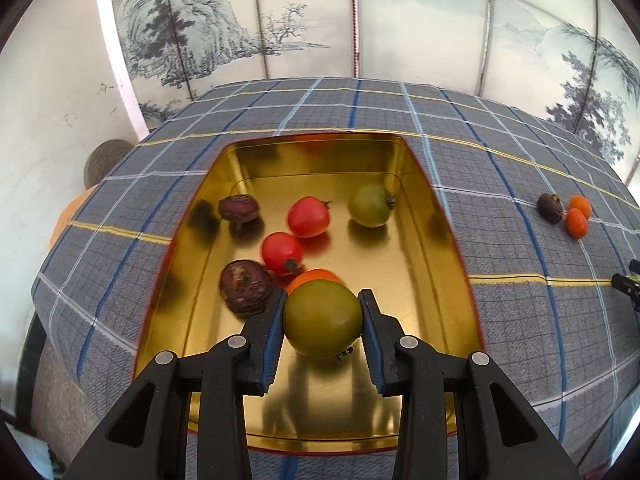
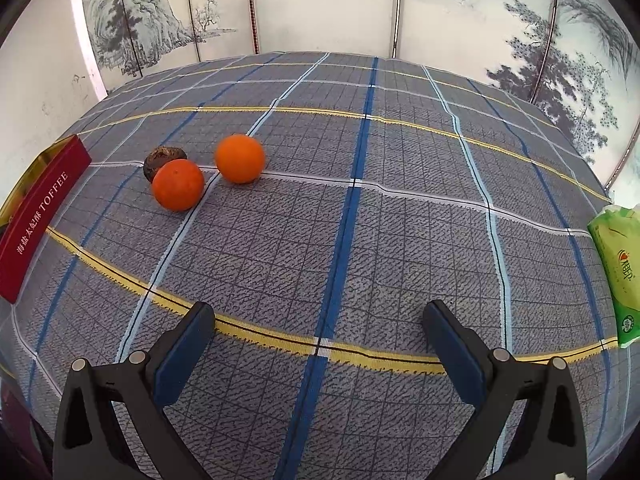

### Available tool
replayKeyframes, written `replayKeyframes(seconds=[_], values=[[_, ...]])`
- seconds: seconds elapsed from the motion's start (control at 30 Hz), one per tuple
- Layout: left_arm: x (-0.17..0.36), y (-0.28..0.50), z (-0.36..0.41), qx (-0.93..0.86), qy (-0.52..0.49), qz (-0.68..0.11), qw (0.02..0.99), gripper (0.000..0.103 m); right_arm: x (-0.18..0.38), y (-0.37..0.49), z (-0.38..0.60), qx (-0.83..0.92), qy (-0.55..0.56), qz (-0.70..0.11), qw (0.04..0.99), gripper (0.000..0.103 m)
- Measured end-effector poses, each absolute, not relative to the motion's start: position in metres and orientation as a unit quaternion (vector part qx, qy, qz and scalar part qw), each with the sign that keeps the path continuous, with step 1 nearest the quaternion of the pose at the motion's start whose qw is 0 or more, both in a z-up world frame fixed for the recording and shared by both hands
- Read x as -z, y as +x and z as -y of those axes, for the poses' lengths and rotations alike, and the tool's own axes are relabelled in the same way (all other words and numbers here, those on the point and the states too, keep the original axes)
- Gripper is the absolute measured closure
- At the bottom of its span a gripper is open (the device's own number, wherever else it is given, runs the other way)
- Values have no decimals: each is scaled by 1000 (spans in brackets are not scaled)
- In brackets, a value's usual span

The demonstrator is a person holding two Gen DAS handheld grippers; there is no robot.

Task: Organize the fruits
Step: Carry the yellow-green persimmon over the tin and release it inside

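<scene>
My left gripper is shut on a green tomato and holds it over the near part of a gold tin. In the tin lie two red tomatoes, another green tomato, two dark brown fruits and an orange fruit partly hidden behind the held tomato. My right gripper is open and empty above the cloth. Ahead of it to the left lie two orange fruits and a dark brown fruit; they also show in the left wrist view.
The table wears a grey plaid cloth. The tin's red side reads TOFFEE at the left edge of the right wrist view. A green tissue pack lies at the right edge. A painted folding screen stands behind the table.
</scene>
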State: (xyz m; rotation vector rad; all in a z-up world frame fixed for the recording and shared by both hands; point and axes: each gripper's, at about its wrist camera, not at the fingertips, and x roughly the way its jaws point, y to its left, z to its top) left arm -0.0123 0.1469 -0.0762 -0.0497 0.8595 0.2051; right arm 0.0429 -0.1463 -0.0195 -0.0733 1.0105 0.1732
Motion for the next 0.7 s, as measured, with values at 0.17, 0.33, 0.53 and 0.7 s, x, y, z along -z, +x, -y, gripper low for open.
replayKeyframes(seconds=[0.17, 0.33, 0.53, 0.7], values=[[78, -19, -162, -111, -30, -413, 904, 65, 20, 43, 145, -82, -36, -483, 871, 0], [76, -24, -170, -122, -27, -406, 905, 65, 20, 43, 146, -82, -36, -483, 871, 0], [76, -29, -181, -134, -38, -403, 905, 65, 20, 43, 146, -82, -36, -483, 871, 0], [78, -31, -188, -144, -42, -403, 903, 65, 20, 43, 146, -82, -36, -483, 871, 0]])
